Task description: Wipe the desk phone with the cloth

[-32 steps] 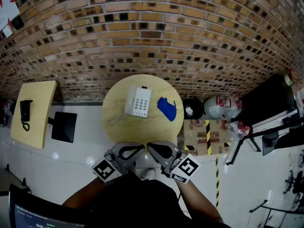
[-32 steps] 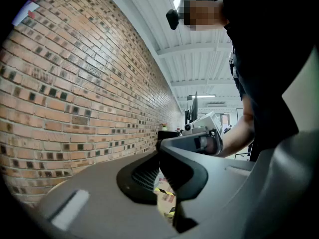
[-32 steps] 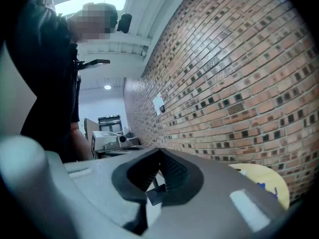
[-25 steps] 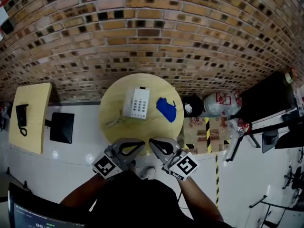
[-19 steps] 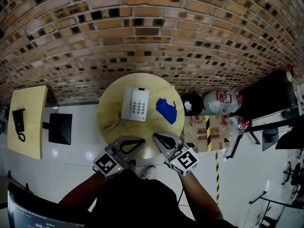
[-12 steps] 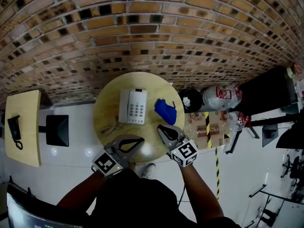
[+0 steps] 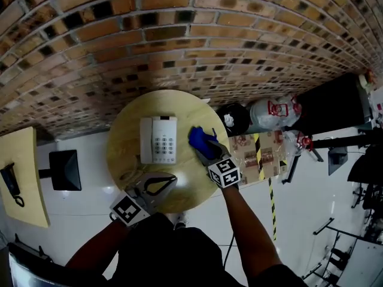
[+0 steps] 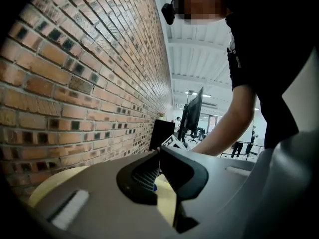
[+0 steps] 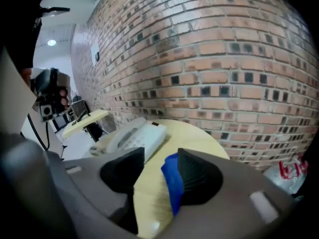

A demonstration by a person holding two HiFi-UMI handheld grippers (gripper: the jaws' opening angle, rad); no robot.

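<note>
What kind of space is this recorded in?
Probably an office or lab corner: a brick wall, a round wooden table carrying a desk phone, and a monitor further back in the left gripper view.

Your desk phone (image 7: 158, 139) is white and lies flat on the round wooden table (image 7: 128, 130), with its handset (image 7: 146, 140) seated in the cradle on the left and the keypad (image 7: 164, 143) facing up on the right. Your cloth (image 7: 200, 141) is bright blue and crumpled into a loose heap. It sits on the tabletop just to the right of the phone, with a narrow strip of bare wood between them.
</note>
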